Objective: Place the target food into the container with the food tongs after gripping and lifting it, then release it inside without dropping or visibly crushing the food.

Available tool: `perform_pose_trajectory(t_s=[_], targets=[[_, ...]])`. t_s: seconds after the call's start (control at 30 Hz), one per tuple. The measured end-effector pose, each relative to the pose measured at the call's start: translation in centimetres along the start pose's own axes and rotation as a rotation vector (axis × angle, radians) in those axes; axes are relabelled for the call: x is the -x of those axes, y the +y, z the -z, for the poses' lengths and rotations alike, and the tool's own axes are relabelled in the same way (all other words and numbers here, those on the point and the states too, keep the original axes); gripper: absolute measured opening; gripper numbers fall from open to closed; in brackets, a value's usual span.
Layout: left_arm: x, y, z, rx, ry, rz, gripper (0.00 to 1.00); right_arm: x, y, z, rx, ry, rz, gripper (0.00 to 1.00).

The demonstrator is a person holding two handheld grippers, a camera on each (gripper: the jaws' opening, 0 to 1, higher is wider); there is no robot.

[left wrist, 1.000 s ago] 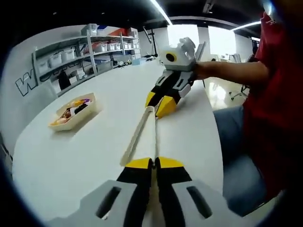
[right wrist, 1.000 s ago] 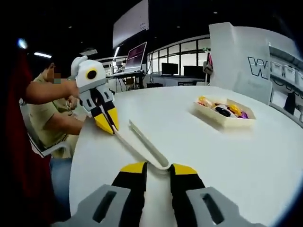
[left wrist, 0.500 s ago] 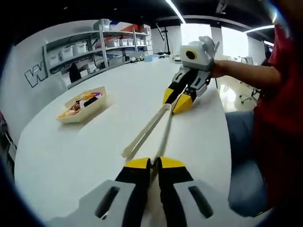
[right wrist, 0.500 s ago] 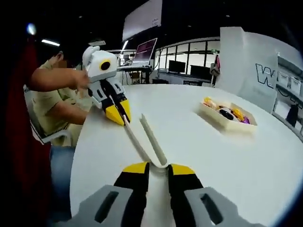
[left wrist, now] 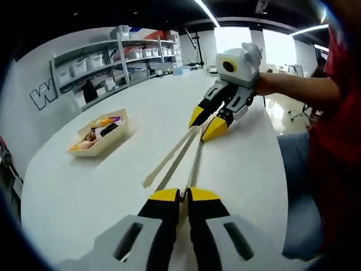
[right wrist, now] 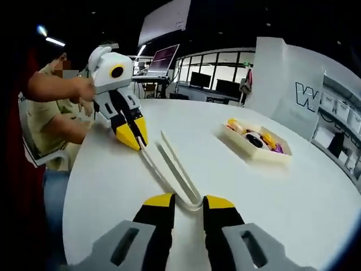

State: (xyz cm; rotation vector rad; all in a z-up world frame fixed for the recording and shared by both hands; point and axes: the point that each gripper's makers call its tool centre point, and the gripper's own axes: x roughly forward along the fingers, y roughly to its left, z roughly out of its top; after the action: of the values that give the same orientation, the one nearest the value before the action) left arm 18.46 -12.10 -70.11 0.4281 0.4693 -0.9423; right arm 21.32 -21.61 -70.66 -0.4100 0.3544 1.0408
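Tongs being set up for grip. Left gripper clamped on one tong tip; right gripper jaws apart (bend sits between). Food tray well beyond tongs. Next: probably reseat the grip.

Red shirt, yellow-tipped blk/grey tongs.
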Motion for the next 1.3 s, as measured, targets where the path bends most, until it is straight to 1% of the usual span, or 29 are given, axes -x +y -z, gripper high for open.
perform_pose_trajectory(t_s=[0.03, 0.07, 0.13, 0.2, 0.27, 0.33, 0.43, 0.53, 0.57, 0.67, 0.7, 0.77, 0.8, 0.83, 0.9, 0.93, 1.0, 1.07, 1.17, 1.2, 1.3], targets=[[-0.1, 0.3, 0.2, 0.016, 0.01, -0.011, 0.04, -0.2, -0.1, -0.2, 0.001, -0.005, -0.001, 0.14], [-0.1, 0.6, 0.4, 0.025, 0.015, -0.015, 0.05, -0.5, -0.3, -0.3, -0.018, -0.004, 0.007, 0.15], [-0.1, 0.6, 0.3, 0.045, 0.006, -0.009, 0.04, -0.5, -0.5, -0.3, -0.016, -0.002, 0.017, 0.15], [-0.1, 0.7, 0.2, 0.039, 0.005, -0.017, 0.05, -0.6, -0.7, -0.3, -0.025, -0.006, 0.019, 0.15], [-0.3, 0.8, 0.2, 0.035, 0.005, -0.021, 0.05, -0.6, -0.9, -0.2, -0.059, -0.009, 0.027, 0.15], [-0.5, 1.1, 0.2, 0.034, 0.004, -0.034, 0.05, -0.6, -0.9, -0.2, -0.056, -0.013, 0.034, 0.15], [-0.7, 2.1, 0.1, 0.037, 0.007, -0.073, 0.06, -0.6, -1.0, -0.3, -0.048, -0.011, 0.046, 0.14], [-0.8, 2.1, 0.0, 0.066, 0.007, -0.068, 0.06, -0.6, -1.4, -0.2, -0.054, -0.01, 0.06, 0.14], [-0.8, 2.1, 0.0, 0.063, 0.005, -0.07, 0.06, -0.6, -1.5, -0.2, -0.061, -0.009, 0.073, 0.14], [-0.9, 2.5, 0.0, 0.06, 0.005, -0.1, 0.07, -0.8, -1.6, -0.3, -0.05, -0.014, 0.083, 0.15], [-0.9, 2.5, 0.0, 0.064, 0.006, -0.1, 0.08, -0.8, -1.6, -0.3, -0.051, -0.014, 0.082, 0.15], [-0.7, 2.4, -0.1, 0.068, 0.01, -0.104, 0.15, -0.5, -1.6, -0.3, -0.068, -0.01, 0.073, 0.16], [-0.6, 2.3, -0.1, 0.07, 0.007, -0.107, 0.21, -0.3, -1.4, -0.4, -0.075, -0.015, 0.062, 0.18], [-0.5, 2.3, -0.2, 0.074, 0.005, -0.109, 0.29, -0.2, -1.3, -0.5, -0.091, -0.024, 0.055, 0.2], [-0.2, 2.4, 0.0, 0.099, 0.01, -0.124, 0.41, 0.3, -1.5, -0.8, -0.14, -0.039, 0.057, 0.26], [-0.1, 2.4, 0.1, 0.105, 0.011, -0.13, 0.46, 0.4, -1.6, -0.9, -0.14, -0.044, 0.06, 0.28], [0.3, 2.6, 0.0, 0.111, 0.003, -0.145, 0.5, 0.7, -1.5, -1.2, -0.144, -0.056, 0.057, 0.31], [0.7, 2.5, -0.2, 0.112, -0.006, -0.154, 0.52, 0.9, -1.5, -1.5, -0.139, -0.068, 0.058, 0.35], [1.2, 2.6, -0.7, 0.105, -0.014, -0.177, 0.57, 1.1, -2.0, -2.0, -0.124, -0.084, 0.084, 0.48], [1.4, 2.7, -0.9, 0.106, -0.017, -0.183, 0.6, 1.2, -2.1, -2.1, -0.122, -0.09, 0.092, 0.54], [1.8, 2.9, -1.1, 0.129, -0.02, -0.208, 0.71, 1.5, -2.6, -2.4, -0.141, -0.092, 0.11, 0.69]])
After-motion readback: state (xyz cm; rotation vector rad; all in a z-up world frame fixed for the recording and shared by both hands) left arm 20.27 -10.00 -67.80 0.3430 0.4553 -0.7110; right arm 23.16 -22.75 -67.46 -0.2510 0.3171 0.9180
